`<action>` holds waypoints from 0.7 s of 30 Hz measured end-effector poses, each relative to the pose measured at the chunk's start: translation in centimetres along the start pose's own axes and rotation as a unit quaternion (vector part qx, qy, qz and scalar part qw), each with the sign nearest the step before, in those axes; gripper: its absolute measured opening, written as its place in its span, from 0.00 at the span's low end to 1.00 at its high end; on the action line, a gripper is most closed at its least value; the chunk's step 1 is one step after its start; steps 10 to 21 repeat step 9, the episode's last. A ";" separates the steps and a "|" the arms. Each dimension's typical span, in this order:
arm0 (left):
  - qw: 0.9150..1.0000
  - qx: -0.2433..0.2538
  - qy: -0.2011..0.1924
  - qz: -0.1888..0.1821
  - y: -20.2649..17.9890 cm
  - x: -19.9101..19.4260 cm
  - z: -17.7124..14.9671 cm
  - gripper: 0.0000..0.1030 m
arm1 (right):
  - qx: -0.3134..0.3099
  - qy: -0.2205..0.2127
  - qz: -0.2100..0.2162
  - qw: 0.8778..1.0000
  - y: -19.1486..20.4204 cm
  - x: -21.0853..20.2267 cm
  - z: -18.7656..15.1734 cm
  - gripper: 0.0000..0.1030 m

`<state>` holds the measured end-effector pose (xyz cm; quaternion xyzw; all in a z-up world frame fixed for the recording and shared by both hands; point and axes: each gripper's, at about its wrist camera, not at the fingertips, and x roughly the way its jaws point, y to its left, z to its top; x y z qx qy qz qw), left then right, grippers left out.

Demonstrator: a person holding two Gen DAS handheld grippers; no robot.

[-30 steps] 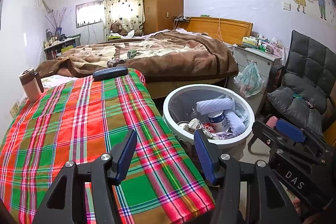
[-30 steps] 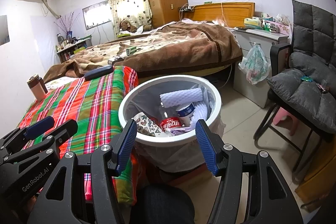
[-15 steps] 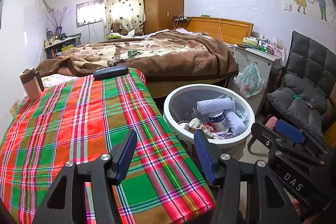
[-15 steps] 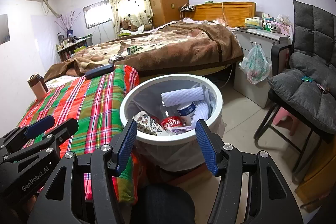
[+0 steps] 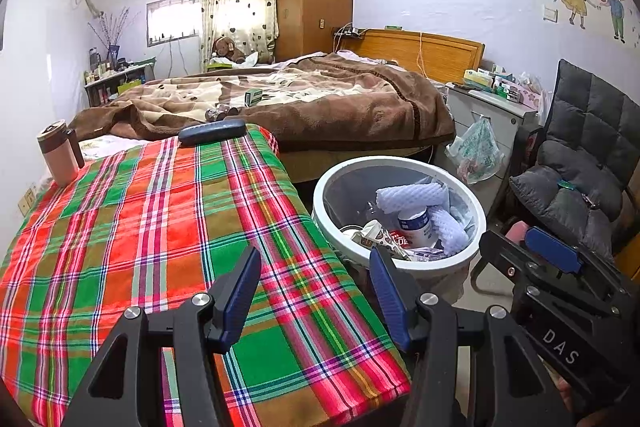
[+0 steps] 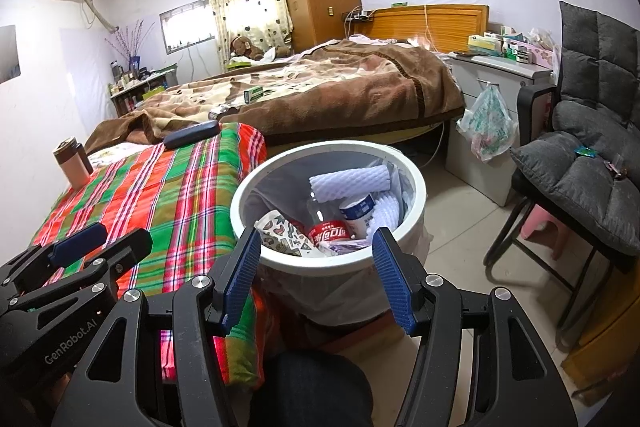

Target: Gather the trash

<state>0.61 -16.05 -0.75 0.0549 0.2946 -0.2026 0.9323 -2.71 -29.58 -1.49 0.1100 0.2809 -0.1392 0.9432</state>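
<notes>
A white round trash bin [image 5: 476, 219] [image 6: 418, 187] stands on the floor right of the plaid-covered table [image 5: 160, 227] [image 6: 168, 195]. It holds white foam netting [image 5: 412, 195] [image 6: 348, 181], a white bottle [image 5: 416, 227], a red can [image 6: 330, 233] and patterned wrappers [image 6: 280, 231]. My left gripper [image 5: 316, 291] is open and empty above the table's front right corner. My right gripper [image 6: 316, 267] is open and empty, just in front of the bin's near rim.
A pink thermos [image 5: 60, 155] and a dark case [image 5: 212, 131] sit on the table's far side. A bed with a brown blanket [image 5: 320, 99] lies behind. A grey chair [image 6: 584, 163], a cabinet with a hanging plastic bag [image 6: 488, 123] and a pink stool [image 6: 546, 223] stand right.
</notes>
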 end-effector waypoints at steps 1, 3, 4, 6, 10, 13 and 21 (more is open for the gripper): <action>1.000 -0.001 0.000 0.001 0.0 0.0 0.0 0.54 | 0.000 0.000 0.000 1.000 -0.1 0.0 0.0 0.58; 1.000 -0.002 -0.001 0.002 0.1 -0.1 -0.1 0.54 | -0.001 0.001 0.000 1.000 -0.1 -0.1 0.0 0.58; 1.000 -0.003 -0.001 0.002 0.2 -0.1 -0.1 0.54 | -0.001 0.000 0.000 1.000 0.0 -0.1 0.0 0.58; 1.000 -0.004 0.000 0.002 0.3 -0.2 -0.1 0.54 | -0.003 0.000 -0.001 1.000 0.1 0.0 0.0 0.58; 1.000 -0.005 0.000 0.005 0.5 -0.3 -0.2 0.54 | -0.004 0.000 -0.001 1.000 0.2 0.0 -0.1 0.58; 1.000 -0.005 0.000 0.005 0.5 -0.3 -0.2 0.54 | -0.004 0.000 -0.001 1.000 0.2 0.0 -0.1 0.58; 1.000 -0.005 0.000 0.005 0.5 -0.3 -0.2 0.54 | -0.004 0.000 -0.001 1.000 0.2 0.0 -0.1 0.58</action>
